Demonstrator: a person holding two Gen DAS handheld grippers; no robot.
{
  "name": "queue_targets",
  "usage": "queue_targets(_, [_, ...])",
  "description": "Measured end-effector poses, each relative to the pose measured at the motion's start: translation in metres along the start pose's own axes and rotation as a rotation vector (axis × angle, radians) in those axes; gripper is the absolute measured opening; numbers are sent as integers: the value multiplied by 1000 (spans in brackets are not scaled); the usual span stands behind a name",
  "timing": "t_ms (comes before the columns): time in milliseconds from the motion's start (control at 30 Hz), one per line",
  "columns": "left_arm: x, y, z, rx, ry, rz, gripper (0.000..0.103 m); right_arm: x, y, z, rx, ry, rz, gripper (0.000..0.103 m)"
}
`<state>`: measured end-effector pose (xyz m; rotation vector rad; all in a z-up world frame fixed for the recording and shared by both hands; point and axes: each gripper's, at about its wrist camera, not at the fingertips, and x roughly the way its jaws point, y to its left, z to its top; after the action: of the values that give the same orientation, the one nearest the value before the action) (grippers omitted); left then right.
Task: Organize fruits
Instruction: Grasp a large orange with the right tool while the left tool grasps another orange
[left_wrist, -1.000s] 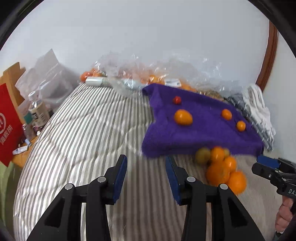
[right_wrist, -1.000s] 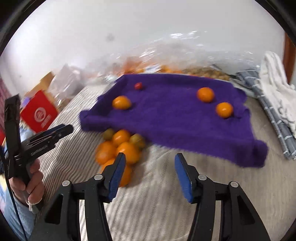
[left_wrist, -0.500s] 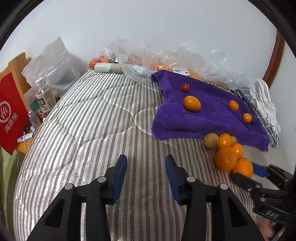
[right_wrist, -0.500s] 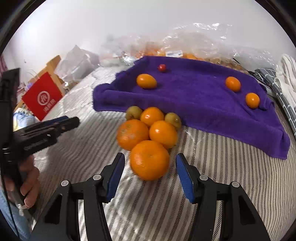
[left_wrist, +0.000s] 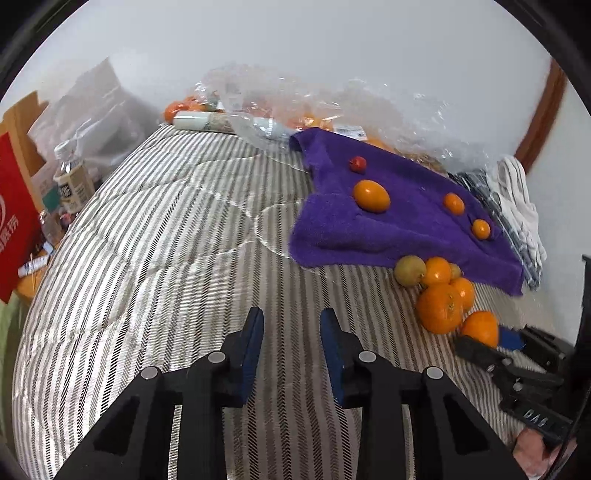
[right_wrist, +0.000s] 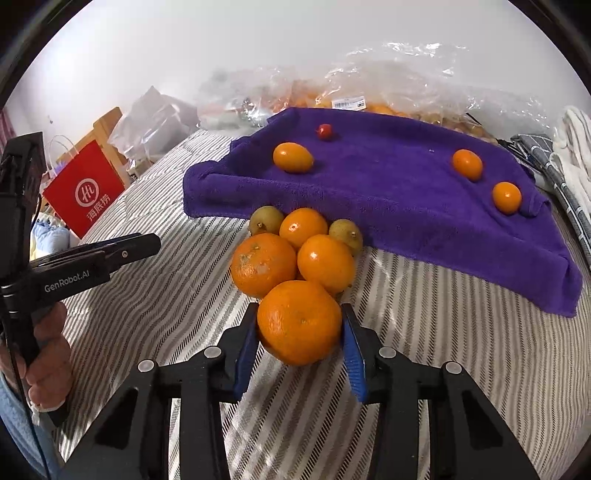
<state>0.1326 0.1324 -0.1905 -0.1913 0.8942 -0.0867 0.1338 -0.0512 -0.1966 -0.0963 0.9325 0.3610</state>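
Mandarins heaped beside the purple towel (right_wrist: 406, 192) on the striped bedspread (left_wrist: 155, 258): the right wrist view shows the right gripper (right_wrist: 300, 341) pinching the nearest mandarin (right_wrist: 299, 321). Only the left view shows the left gripper (left_wrist: 291, 343) spread, empty, well apart.

Fuzzy purple towel (right_wrist: 406, 192), glossy dimpled orange (right_wrist: 299, 321), crinkly clear plastic bags (right_wrist: 388, 85).

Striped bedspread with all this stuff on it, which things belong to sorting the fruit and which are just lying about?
Part of the job:
- right gripper, around the nearest big orange
- pile of oranges and yellow-green fruits
- purple towel carrying small orange fruits and a red one

Lying about:
- red paper bag
- clear plastic bags
- plastic bottle
- white cloth
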Motion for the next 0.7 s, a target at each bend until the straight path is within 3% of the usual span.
queue_targets(267, [4,-3,2,19,25,2,30,-37,-43,-10,22,-70,-88,42])
queue_targets(467, [-1,-6,0,27,13,-71,29,-48,-90,-14,51,-94,-179,42])
queue_targets(600, [-13,-38,-3,165,-65,-81,31,-49,-116,-18,114,-103,-158,42])
queue_targets(700, [-10,-63,0,191,-23,-128,31,-50,-125,-21,125,-114,-163,42])
